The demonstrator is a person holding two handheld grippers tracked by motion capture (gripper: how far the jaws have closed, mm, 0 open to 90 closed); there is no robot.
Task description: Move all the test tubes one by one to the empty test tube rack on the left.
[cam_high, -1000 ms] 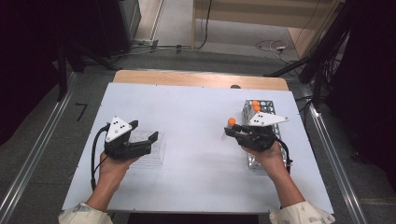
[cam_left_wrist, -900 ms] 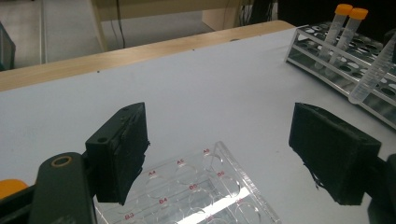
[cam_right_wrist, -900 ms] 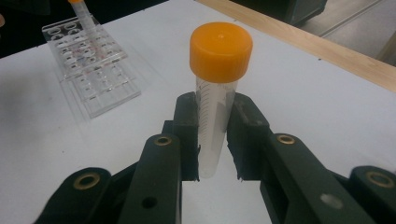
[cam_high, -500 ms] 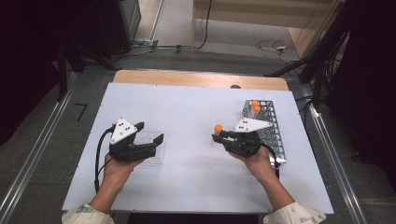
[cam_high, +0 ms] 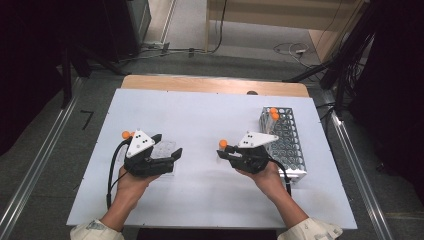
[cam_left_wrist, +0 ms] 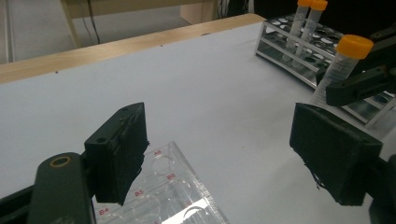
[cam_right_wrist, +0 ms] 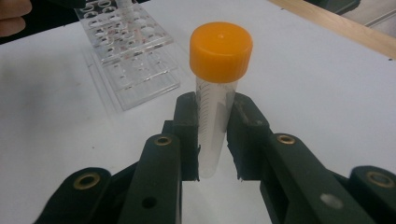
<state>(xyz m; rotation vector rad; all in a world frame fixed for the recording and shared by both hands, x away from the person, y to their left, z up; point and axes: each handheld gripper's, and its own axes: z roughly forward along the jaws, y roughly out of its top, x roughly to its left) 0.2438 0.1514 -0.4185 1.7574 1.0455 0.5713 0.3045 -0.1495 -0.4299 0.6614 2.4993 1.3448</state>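
The white table [cam_high: 200, 125] spreads out before me, a wooden strip along its far edge. At about two o'clock from the table's middle stands the metal rack [cam_high: 285, 145], with two orange-capped tubes [cam_high: 273, 114] upright in its far end. At about eight o'clock lies the clear plastic tray [cam_high: 162, 152] with its rows of round wells, flat on the table.

My left claw [cam_high: 167, 150] hangs just over that tray, its jaws spread wide with nothing between them; from its own camera the tray's near corner sits under the left jaw.

My right claw [cam_high: 225, 152] is near the table's middle, just left of the rack, clamped on one tube [cam_right_wrist: 215, 100]. The tube stands upright between the jaws, its orange cap [cam_right_wrist: 221, 51] well above them.
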